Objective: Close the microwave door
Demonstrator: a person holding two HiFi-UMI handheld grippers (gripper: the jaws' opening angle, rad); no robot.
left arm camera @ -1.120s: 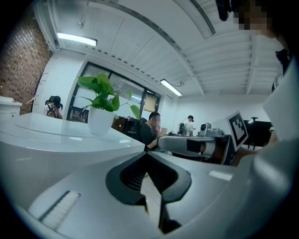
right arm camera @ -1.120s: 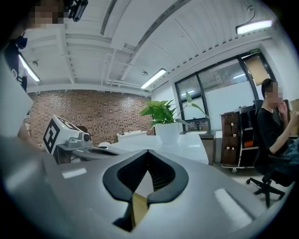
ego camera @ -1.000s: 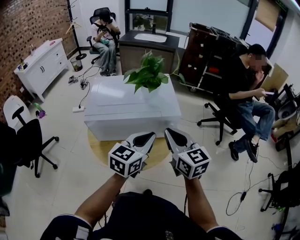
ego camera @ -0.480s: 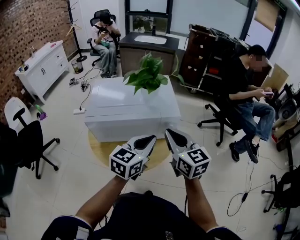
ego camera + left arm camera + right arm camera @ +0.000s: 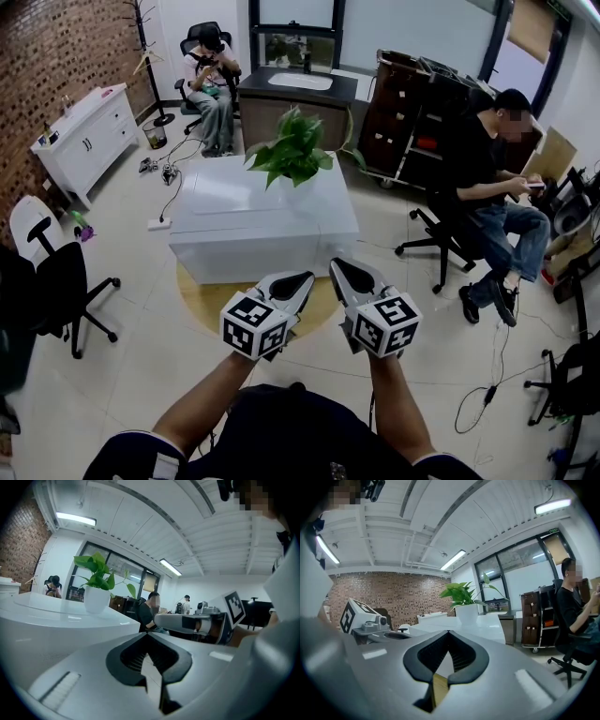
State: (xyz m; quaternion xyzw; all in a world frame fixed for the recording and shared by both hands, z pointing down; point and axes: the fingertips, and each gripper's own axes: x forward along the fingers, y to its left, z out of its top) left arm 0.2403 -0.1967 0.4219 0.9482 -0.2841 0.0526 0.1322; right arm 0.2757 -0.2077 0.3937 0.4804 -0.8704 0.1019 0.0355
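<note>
No microwave shows in any view. My left gripper point(image 5: 300, 279) and right gripper point(image 5: 339, 266) are held side by side at waist height, pointing at a low white table point(image 5: 234, 230) that carries a potted green plant point(image 5: 292, 150). Both are shut, jaw tips touching, with nothing between them. In the left gripper view the left gripper point(image 5: 146, 634) has the table point(image 5: 56, 620) and the plant point(image 5: 97, 581) to its left, and the right gripper's marker cube point(image 5: 234, 609) to its right. The right gripper point(image 5: 448, 633) faces the plant point(image 5: 464, 595) in the right gripper view.
A round wooden mat point(image 5: 202, 298) lies under the table's near side. A black office chair point(image 5: 61, 281) stands at the left. One person point(image 5: 487, 183) sits at the right, another point(image 5: 211, 70) at the back. A white cabinet point(image 5: 84, 131), a dark counter point(image 5: 295, 89) and a shelf cart point(image 5: 422, 108) line the walls.
</note>
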